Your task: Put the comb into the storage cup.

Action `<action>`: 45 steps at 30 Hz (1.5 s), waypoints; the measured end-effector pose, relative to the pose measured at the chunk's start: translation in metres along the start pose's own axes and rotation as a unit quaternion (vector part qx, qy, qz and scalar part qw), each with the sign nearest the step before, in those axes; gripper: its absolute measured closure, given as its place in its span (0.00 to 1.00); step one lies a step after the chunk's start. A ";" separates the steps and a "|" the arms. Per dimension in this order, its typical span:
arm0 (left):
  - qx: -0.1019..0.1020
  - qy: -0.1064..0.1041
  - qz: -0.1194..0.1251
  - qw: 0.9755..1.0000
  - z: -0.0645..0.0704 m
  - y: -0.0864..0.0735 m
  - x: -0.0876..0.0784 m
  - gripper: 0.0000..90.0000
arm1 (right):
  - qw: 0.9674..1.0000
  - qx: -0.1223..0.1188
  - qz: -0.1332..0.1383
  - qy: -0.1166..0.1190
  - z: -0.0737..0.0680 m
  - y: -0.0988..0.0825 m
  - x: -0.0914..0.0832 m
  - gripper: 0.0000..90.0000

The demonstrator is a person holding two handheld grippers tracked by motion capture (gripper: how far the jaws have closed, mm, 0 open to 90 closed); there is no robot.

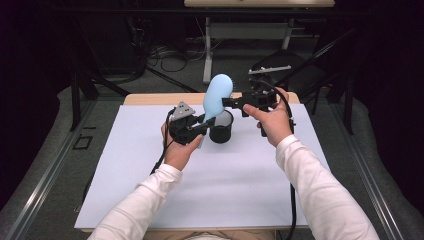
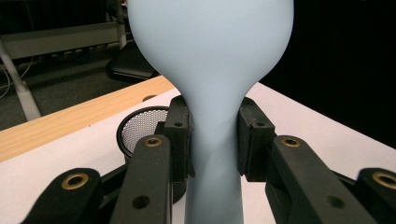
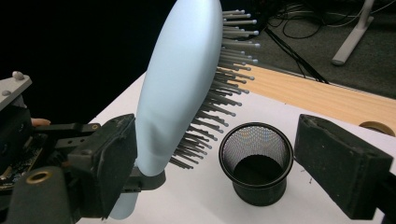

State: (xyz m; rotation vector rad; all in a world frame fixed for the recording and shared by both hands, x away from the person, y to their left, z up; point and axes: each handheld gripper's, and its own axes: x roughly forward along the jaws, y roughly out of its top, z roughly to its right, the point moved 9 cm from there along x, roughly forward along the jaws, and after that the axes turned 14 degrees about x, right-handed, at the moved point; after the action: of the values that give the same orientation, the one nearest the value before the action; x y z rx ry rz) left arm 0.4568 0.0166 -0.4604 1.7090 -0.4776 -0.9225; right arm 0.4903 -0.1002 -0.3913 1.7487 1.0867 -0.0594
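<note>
Plain blue hairbrush in L gripper, no readable text

- Your pale blue hairbrush stands nearly upright, its oval head up and leaning a little, its narrow handle down.
- Its dark, pale-tipped bristles stick out on one side, toward the far table edge.
- Your black mesh cup stands upright and open on the white surface, just beside the brush's lower end, with nothing visible inside.
</note>
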 end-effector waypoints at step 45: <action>0.002 -0.008 0.004 1.000 0.007 0.000 0.003 0.77 | 1.000 0.017 -0.009 0.005 -0.005 0.009 0.025 0.16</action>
State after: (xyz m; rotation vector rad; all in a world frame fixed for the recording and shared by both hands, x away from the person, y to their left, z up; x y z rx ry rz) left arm 0.4529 0.0101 -0.4625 1.7027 -0.4958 -0.9317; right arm 0.5088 -0.0807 -0.3953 1.7716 1.1141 -0.0806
